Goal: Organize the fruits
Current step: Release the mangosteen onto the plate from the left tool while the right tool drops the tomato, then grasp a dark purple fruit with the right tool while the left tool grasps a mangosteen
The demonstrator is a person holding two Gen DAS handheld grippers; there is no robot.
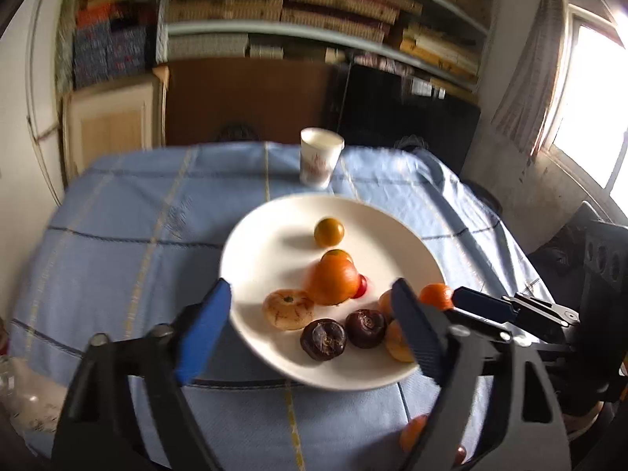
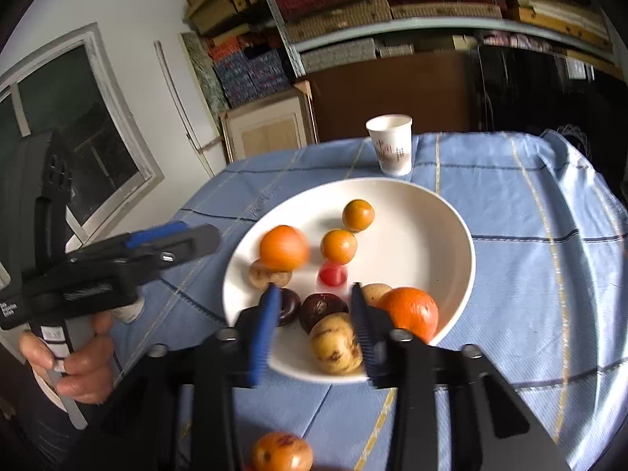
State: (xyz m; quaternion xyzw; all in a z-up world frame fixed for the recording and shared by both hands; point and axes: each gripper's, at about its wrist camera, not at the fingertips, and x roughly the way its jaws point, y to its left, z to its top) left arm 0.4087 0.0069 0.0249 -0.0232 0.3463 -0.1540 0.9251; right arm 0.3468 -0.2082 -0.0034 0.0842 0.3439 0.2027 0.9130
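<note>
One orange fruit (image 2: 282, 453) lies off the plate (image 2: 451, 235), on the cloth beneath your right gripper (image 2: 314, 329), which is nearer and parted, empty. Your left gripper (image 1: 310, 325) hangs spread wide and empty over the plate's near rim.

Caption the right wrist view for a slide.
Open right gripper above a white plate of mixed fruit.

Black gripper frames (image 1: 314, 337), blue ribbed jaws, silver screws
</note>
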